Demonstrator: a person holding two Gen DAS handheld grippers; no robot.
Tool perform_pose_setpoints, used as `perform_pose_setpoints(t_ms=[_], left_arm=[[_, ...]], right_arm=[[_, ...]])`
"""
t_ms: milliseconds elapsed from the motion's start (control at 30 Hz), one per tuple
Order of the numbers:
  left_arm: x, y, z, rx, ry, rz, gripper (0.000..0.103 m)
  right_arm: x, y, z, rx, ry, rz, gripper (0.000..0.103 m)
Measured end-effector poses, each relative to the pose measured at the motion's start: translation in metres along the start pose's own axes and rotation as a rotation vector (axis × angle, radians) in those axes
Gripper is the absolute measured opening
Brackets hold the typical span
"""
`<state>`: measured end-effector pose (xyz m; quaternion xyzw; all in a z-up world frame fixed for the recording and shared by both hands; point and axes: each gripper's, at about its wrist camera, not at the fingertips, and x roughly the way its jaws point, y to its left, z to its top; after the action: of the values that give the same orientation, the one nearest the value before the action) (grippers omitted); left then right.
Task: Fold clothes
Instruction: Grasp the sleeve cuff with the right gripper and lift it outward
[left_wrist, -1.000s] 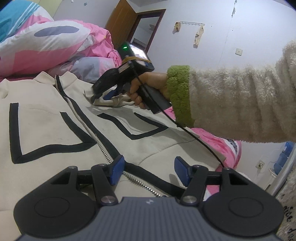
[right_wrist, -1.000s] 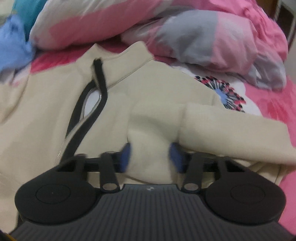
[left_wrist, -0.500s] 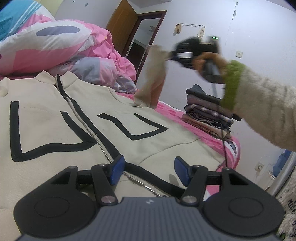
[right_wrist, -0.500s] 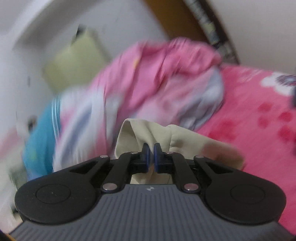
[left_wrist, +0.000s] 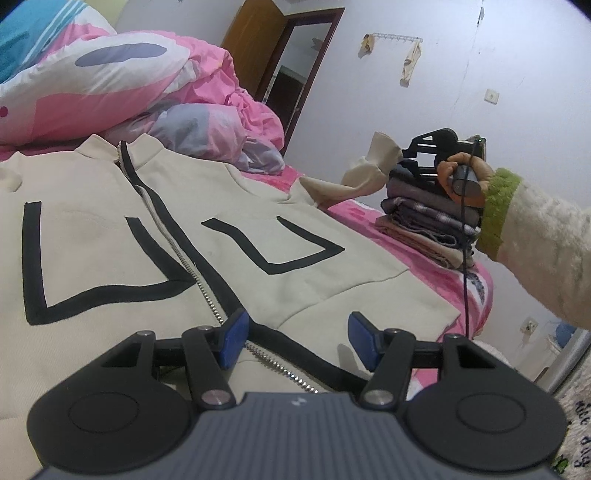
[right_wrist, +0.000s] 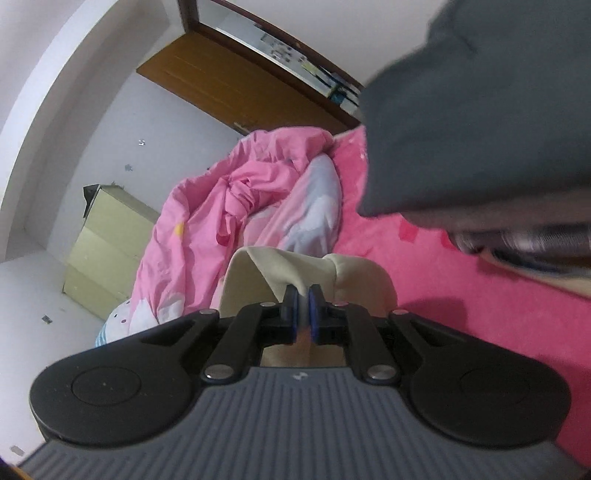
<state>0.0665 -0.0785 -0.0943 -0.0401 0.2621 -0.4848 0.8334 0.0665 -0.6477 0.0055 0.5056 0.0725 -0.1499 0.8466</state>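
Note:
A cream zip jacket (left_wrist: 110, 236) with black line trim lies flat, front up, on the pink bed (left_wrist: 417, 269). My left gripper (left_wrist: 295, 341) hovers open just above its hem, over the zip, with nothing between its fingers. At the right of the left wrist view, a hand in a fuzzy sleeve holds my right gripper (left_wrist: 404, 158), which pinches the jacket's sleeve cuff (left_wrist: 380, 158) and holds it out sideways off the body. In the right wrist view the cream cuff (right_wrist: 303, 266) sits between the blue pads of the right gripper (right_wrist: 301, 306), whose jaws are opening slightly.
A stack of folded clothes (left_wrist: 424, 214) sits on the bed just behind the right gripper, and fills the upper right of the right wrist view as a dark mass (right_wrist: 480, 110). A pink quilt heap (left_wrist: 110, 92) lies past the collar. A pale cabinet (right_wrist: 107, 251) stands by the wall.
The right gripper shut on the sleeve over the jacket's chest, lifted it and swung it out to the right, beside the folded stack. The left gripper has stayed still.

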Motion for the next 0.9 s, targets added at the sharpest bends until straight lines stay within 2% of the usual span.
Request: perform_pose_setpoints(t_ms=[100, 233, 333, 367, 467, 533, 567, 667, 700, 833, 900], left_arm=[[0.001, -0.002, 0.002, 0.004, 0.013, 0.014, 0.061], [0.002, -0.005, 0.004, 0.012, 0.028, 0.030, 0.061], [0.003, -0.007, 0.006, 0.021, 0.038, 0.040, 0.061], [0.003, -0.008, 0.006, 0.023, 0.041, 0.044, 0.061], [0.004, -0.010, 0.007, 0.028, 0.047, 0.054, 0.061], [0.004, -0.012, 0.007, 0.034, 0.050, 0.062, 0.061], [0.005, -0.013, 0.007, 0.036, 0.051, 0.066, 0.061], [0.006, -0.015, 0.007, 0.041, 0.055, 0.078, 0.061], [0.006, -0.016, 0.007, 0.042, 0.056, 0.082, 0.061], [0.007, -0.019, 0.008, 0.047, 0.060, 0.095, 0.062], [0.007, -0.020, 0.008, 0.052, 0.063, 0.099, 0.061]], right_arm=[[-0.012, -0.006, -0.009, -0.018, 0.002, 0.003, 0.007], [-0.046, -0.040, -0.024, 0.061, -0.043, -0.002, 0.007], [-0.078, -0.075, -0.040, 0.155, -0.133, -0.076, 0.009], [-0.088, -0.084, -0.045, 0.182, -0.158, -0.070, 0.009], [-0.113, -0.111, -0.058, 0.262, -0.190, -0.063, 0.022], [-0.120, -0.120, -0.064, 0.297, -0.164, -0.076, 0.043], [-0.121, -0.121, -0.069, 0.322, -0.146, -0.084, 0.046], [-0.122, -0.122, -0.082, 0.396, -0.097, -0.098, 0.049], [-0.122, -0.120, -0.086, 0.423, -0.086, -0.069, 0.053], [-0.089, -0.111, -0.093, 0.515, 0.013, 0.008, 0.060], [-0.064, -0.114, -0.093, 0.574, 0.031, -0.020, 0.060]])
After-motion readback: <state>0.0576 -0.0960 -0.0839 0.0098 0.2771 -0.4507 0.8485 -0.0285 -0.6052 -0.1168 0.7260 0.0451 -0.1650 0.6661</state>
